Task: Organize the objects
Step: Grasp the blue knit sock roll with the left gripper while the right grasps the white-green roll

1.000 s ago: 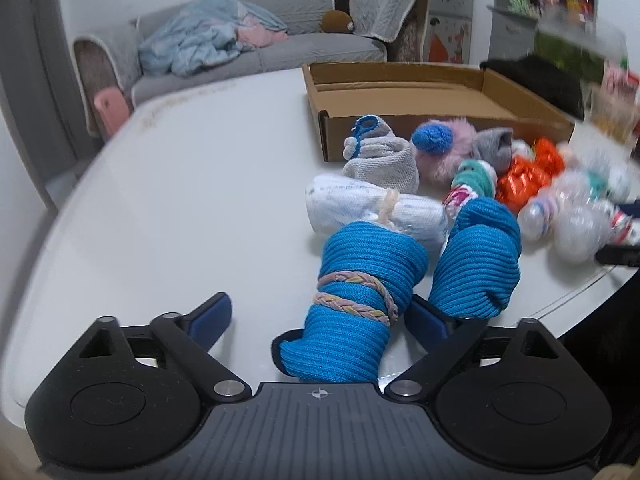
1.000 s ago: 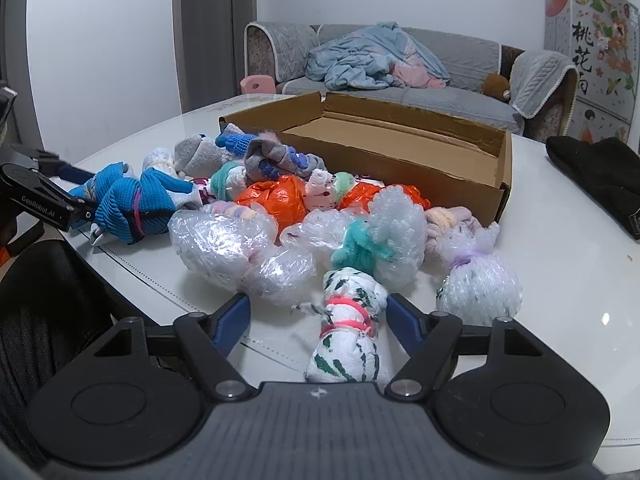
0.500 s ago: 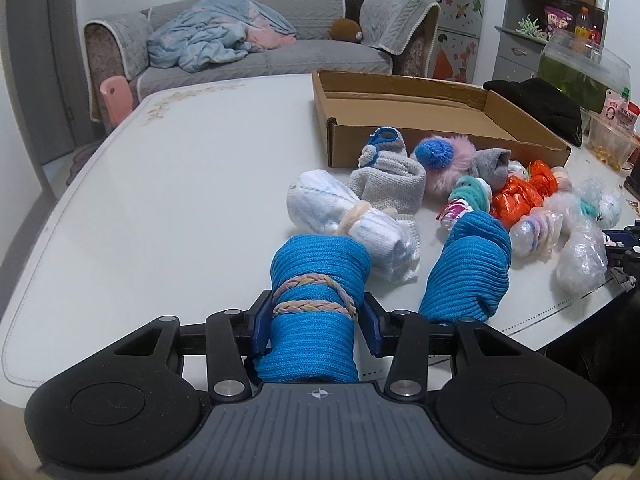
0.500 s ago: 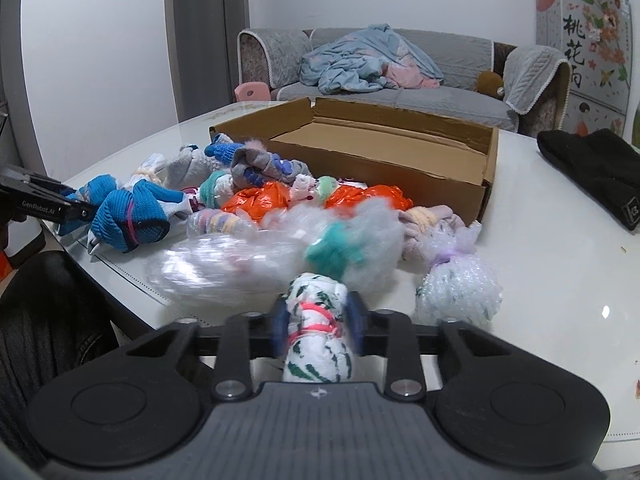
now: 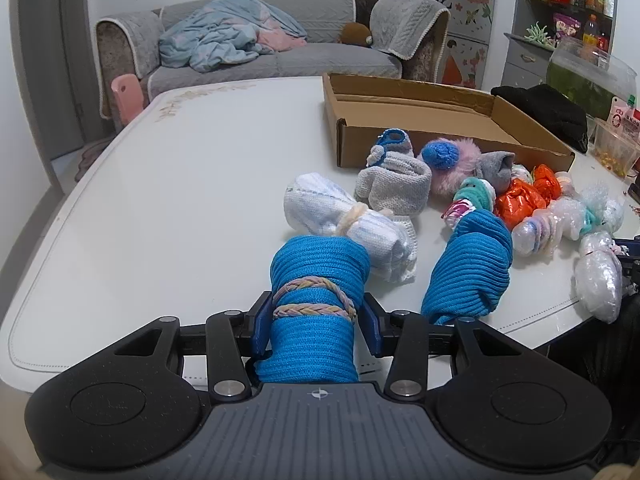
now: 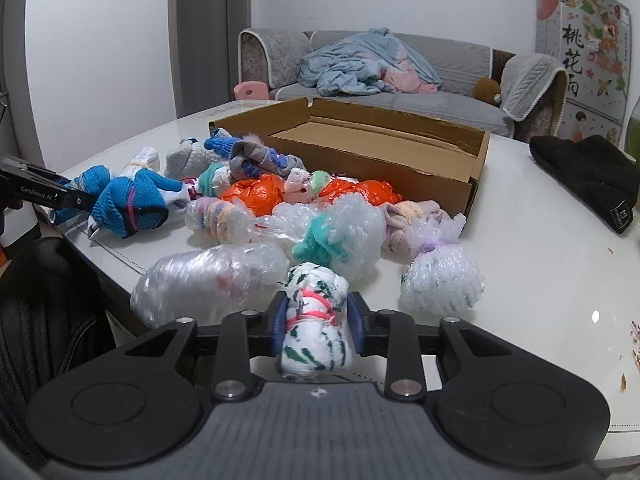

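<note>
My left gripper (image 5: 316, 320) is shut on a blue knit sock roll (image 5: 316, 280) bound with braided bands, held near the table's front edge. A second blue roll (image 5: 468, 272) lies to its right. My right gripper (image 6: 316, 324) is shut on a white sock roll with green marks and pink bands (image 6: 316, 320). An open, empty cardboard box (image 5: 420, 108) sits at the back; it also shows in the right wrist view (image 6: 380, 140). A pile of sock rolls and plastic-wrapped bundles (image 6: 328, 232) lies between the grippers and the box.
The white table (image 5: 180, 184) holds a white roll (image 5: 340, 216), a grey roll (image 5: 396, 184), a pink fluffy roll (image 5: 448, 164) and orange bundles (image 5: 520, 200). A black hat (image 6: 592, 176) lies at the right. A sofa (image 5: 280, 52) stands behind.
Both grippers were open around their rolls one second ago and have closed on them. The left view has pulled back and straightened; the right roll sits slightly higher.
</note>
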`<state>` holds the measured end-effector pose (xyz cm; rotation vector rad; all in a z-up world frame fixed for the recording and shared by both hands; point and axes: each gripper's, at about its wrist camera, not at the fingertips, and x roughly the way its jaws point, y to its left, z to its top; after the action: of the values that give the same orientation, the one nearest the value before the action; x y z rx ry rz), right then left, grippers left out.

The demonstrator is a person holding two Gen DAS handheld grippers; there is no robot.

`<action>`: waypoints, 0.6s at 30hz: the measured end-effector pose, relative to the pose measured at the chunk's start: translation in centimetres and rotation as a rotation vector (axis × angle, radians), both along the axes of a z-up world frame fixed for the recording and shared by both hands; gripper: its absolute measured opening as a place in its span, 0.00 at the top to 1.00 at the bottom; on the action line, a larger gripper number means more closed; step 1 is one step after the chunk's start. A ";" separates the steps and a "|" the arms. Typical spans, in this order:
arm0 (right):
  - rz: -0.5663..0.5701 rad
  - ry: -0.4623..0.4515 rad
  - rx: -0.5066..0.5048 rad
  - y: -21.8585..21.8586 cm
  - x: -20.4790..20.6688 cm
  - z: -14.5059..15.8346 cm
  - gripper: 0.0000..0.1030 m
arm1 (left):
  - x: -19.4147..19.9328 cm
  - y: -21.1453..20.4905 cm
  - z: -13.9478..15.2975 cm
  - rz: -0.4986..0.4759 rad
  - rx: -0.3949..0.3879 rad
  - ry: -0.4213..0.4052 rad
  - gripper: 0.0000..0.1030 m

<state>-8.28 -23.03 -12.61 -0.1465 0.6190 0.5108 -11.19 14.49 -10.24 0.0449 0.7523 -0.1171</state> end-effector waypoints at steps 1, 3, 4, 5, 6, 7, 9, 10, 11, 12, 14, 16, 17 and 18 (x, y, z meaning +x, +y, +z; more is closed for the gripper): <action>0.000 -0.001 -0.002 0.0 0.0 0.0 0.76 | -0.1 0.0 0.1 -0.001 0.000 -0.002 0.51; 0.000 -0.003 -0.004 -0.1 0.0 0.0 0.77 | -0.4 0.2 0.2 0.004 -0.003 -0.003 0.51; 0.000 -0.007 -0.002 -0.2 0.0 0.0 0.77 | -0.5 0.3 0.2 0.011 -0.004 -0.006 0.51; 0.000 -0.012 0.001 -0.2 -0.1 0.1 0.77 | -0.6 0.4 0.3 0.016 -0.011 -0.010 0.51; 0.003 -0.016 0.005 -0.3 -0.1 0.2 0.77 | -0.7 0.6 0.4 0.019 -0.021 -0.013 0.51; 0.005 -0.019 0.007 -0.3 -0.1 0.3 0.77 | -0.7 0.7 0.5 0.025 -0.027 -0.018 0.51; 0.002 -0.031 0.008 -0.4 -0.2 0.5 0.77 | -0.7 1.0 0.7 0.036 -0.043 -0.024 0.51; -0.002 -0.035 0.010 -0.5 -0.1 0.6 0.77 | -0.8 1.2 0.8 0.043 -0.046 -0.030 0.51; -0.006 -0.039 0.012 -0.6 -0.1 0.6 0.77 | -0.7 1.3 1.0 0.049 -0.047 -0.035 0.51; -0.010 -0.041 0.013 -0.7 0.0 0.7 0.77 | -0.8 1.5 1.1 0.056 -0.050 -0.042 0.51; -0.011 -0.052 0.025 -0.8 -0.1 0.9 0.77 | -0.7 1.9 1.4 0.069 -0.061 -0.050 0.51; -0.011 -0.062 0.023 -0.8 0.0 1.0 0.77 | -0.7 2.2 1.6 0.085 -0.059 -0.058 0.51; -0.011 -0.064 0.026 -0.9 0.0 1.2 0.77 | -0.7 2.4 1.8 0.092 -0.060 -0.061 0.51; -0.009 -0.066 0.026 -0.9 0.0 1.4 0.77 | -0.7 2.6 2.0 0.098 -0.066 -0.065 0.51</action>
<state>-8.25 -23.91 -11.26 -0.1357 0.5484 0.5029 -11.87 17.04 -8.27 -0.0504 0.6838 -0.0464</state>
